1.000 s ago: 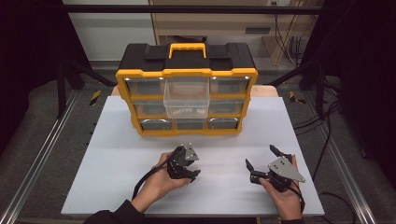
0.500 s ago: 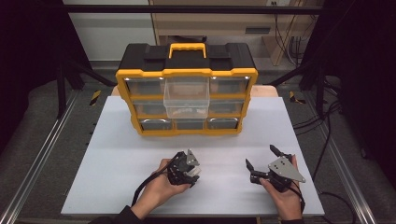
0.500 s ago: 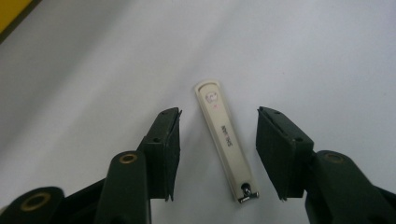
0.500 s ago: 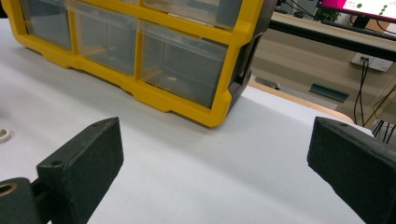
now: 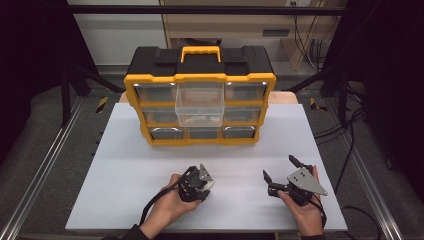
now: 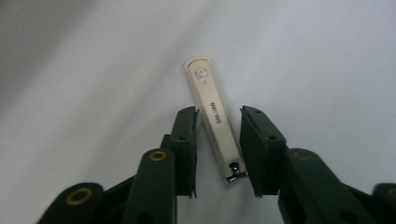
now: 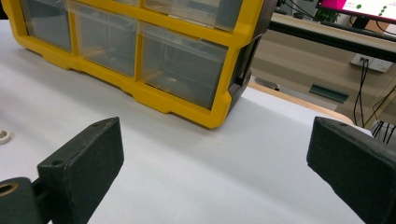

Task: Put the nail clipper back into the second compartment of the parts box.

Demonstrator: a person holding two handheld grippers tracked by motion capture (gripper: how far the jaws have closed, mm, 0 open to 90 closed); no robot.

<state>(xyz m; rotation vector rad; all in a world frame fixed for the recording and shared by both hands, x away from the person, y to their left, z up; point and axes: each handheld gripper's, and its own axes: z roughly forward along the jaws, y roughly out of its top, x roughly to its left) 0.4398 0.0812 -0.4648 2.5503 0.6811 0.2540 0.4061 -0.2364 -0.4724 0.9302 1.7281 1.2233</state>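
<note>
My left tongs (image 6: 217,154) have just been closing around the nail clipper (image 6: 215,119), not yet pressing; it is stiff, thin, slippery, so I grip its long sides. My right tongs (image 7: 212,177) are released.

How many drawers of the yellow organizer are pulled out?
1: the clear middle drawer of the top row of the organizer sticks out toward the person. The other drawers sit flush.
</note>
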